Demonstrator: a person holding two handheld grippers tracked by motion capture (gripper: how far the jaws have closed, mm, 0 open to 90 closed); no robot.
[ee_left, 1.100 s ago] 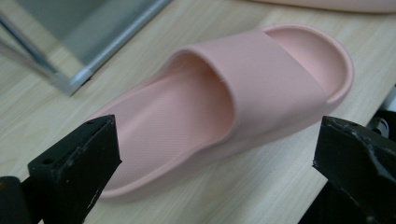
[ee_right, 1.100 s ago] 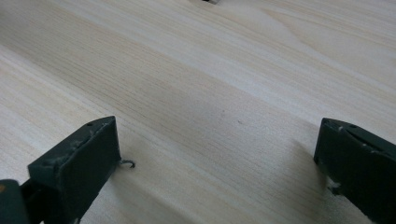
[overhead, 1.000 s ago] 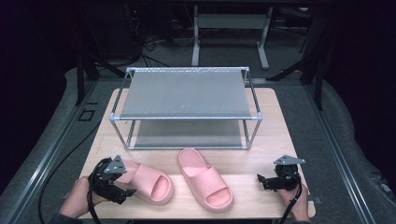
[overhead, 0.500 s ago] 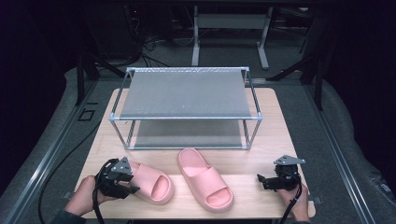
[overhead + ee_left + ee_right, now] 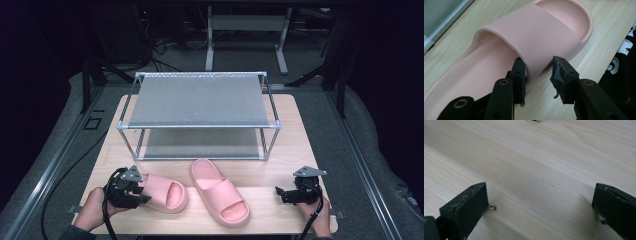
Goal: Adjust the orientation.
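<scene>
While closing, fingers [image 5: 517, 72] straddle slipper strap [image 5: 536, 35].

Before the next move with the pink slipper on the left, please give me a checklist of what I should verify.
1. Left tongs astride the strap side of the left slipper: ok.
2. Grip firm: not ok; the jaws have just been closing, but one pad is a little apart from the slipper.
3. Right tongs open over the bare table: ok.
4. Second slipper apart from the first: ok.
5. Top shelf of the rack free: ok.
6. Lower shelf free: cannot tell, partly hidden.
</scene>
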